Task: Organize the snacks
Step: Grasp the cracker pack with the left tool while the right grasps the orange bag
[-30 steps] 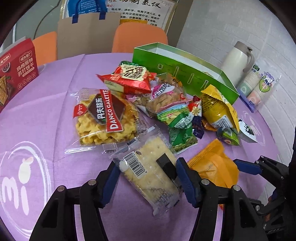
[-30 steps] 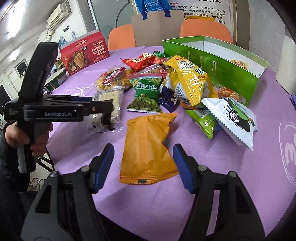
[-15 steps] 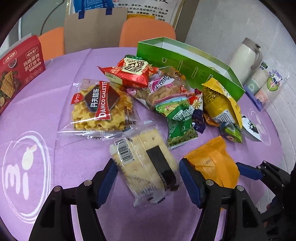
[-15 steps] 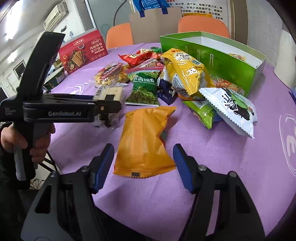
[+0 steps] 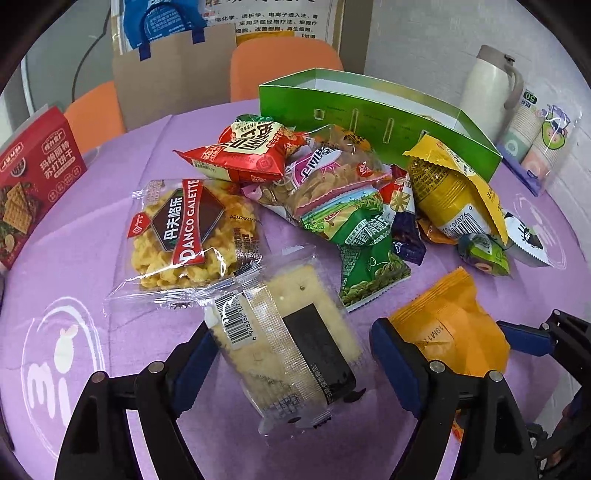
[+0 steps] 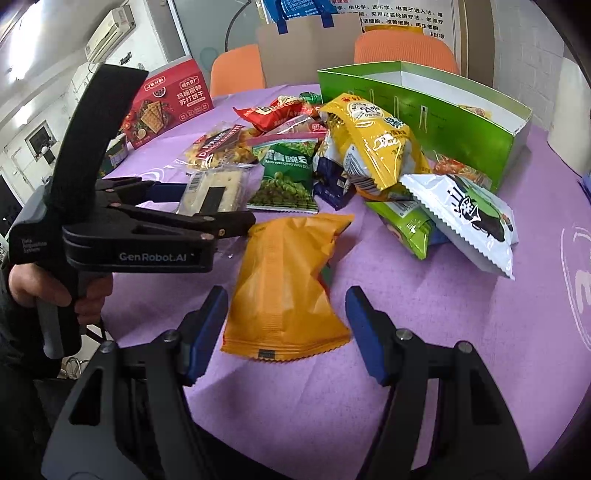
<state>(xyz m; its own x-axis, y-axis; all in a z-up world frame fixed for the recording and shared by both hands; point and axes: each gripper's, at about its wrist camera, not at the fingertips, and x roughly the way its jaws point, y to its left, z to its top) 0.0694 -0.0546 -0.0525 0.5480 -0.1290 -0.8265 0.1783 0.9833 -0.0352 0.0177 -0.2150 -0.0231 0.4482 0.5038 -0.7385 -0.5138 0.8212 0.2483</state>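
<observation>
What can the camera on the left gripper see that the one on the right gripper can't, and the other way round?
Only the left wrist view shows the white flask and the pack of paper cups beside it.

Only the right wrist view shows the person's hand holding the left gripper from the side, and an air conditioner on the wall.

Both show the purple table, the green box, the red box, the cracker packet between the left gripper's opening jaws, and the orange packet between the right gripper's open jaws.
</observation>
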